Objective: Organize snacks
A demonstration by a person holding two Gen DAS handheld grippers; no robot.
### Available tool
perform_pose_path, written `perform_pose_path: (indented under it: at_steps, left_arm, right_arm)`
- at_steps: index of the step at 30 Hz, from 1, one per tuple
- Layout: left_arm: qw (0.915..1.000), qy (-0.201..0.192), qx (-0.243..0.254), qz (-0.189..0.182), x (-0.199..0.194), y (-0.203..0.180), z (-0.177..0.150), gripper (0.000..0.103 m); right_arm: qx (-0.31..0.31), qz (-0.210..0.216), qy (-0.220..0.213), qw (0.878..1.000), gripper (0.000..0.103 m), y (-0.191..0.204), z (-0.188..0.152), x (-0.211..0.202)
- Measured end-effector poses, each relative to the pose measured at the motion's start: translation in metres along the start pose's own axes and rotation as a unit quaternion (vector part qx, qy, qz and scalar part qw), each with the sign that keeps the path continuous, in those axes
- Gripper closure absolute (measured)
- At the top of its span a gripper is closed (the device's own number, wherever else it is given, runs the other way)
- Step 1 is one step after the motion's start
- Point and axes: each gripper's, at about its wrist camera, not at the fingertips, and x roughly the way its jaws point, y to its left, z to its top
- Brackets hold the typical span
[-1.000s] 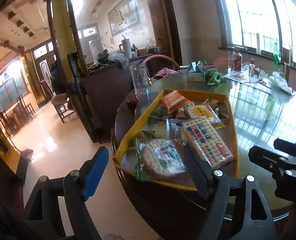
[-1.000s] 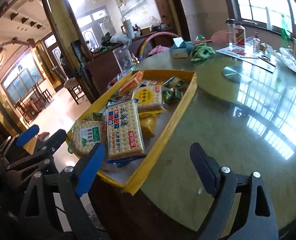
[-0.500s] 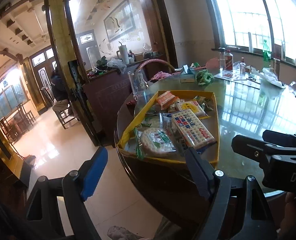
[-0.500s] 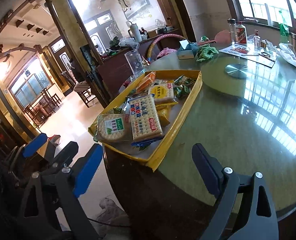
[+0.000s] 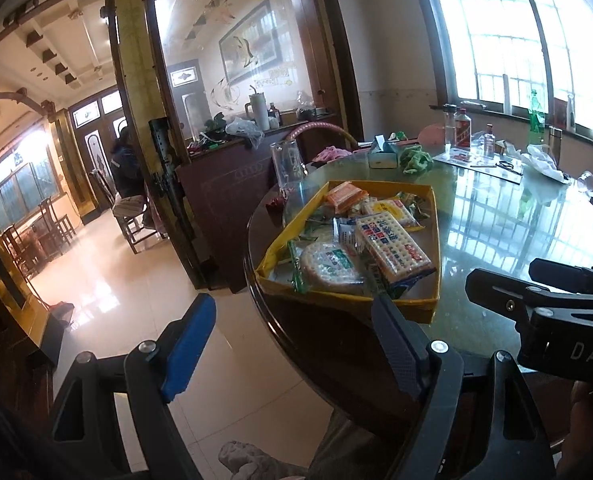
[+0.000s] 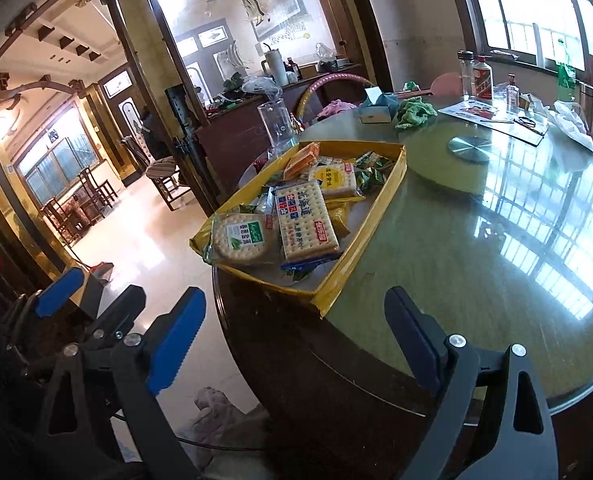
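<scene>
A yellow tray (image 5: 434, 240) (image 6: 380, 204) sits at the near-left edge of a round glass-topped table and holds several snack packs. On top lie a square cracker pack (image 5: 392, 250) (image 6: 304, 220), a round biscuit pack (image 5: 328, 266) (image 6: 238, 238), a yellow cracker pack (image 6: 332, 180) and an orange pack (image 5: 344, 196). My left gripper (image 5: 292, 340) is open and empty, held off the table's edge below the tray. My right gripper (image 6: 292, 336) is open and empty, also short of the table. The right gripper shows in the left wrist view (image 5: 536, 300); the left one shows in the right wrist view (image 6: 92, 300).
The glass table (image 6: 496, 240) carries a tissue box (image 6: 374, 114), a green cloth (image 6: 414, 110), bottles (image 6: 482, 80), a clear pitcher (image 6: 278, 128) and a plastic bag (image 6: 572, 124) at the far side. Tiled floor (image 5: 116, 288) and wooden chairs lie to the left.
Both grippers have pulled back and away from the table; the tray looks smaller and farther off. Both stay open and empty. The snacks have not moved.
</scene>
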Motion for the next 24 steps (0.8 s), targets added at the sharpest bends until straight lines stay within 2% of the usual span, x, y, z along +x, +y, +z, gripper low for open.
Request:
perform_pose_path:
  at_steps: [24]
  left_arm:
    - [0.9988,0.021,-0.043,0.015,0.011,0.025,-0.006,0.023]
  right_arm:
    - [-0.010,-0.027,-0.001,1.000,0.012,0.011,-0.006,0.005]
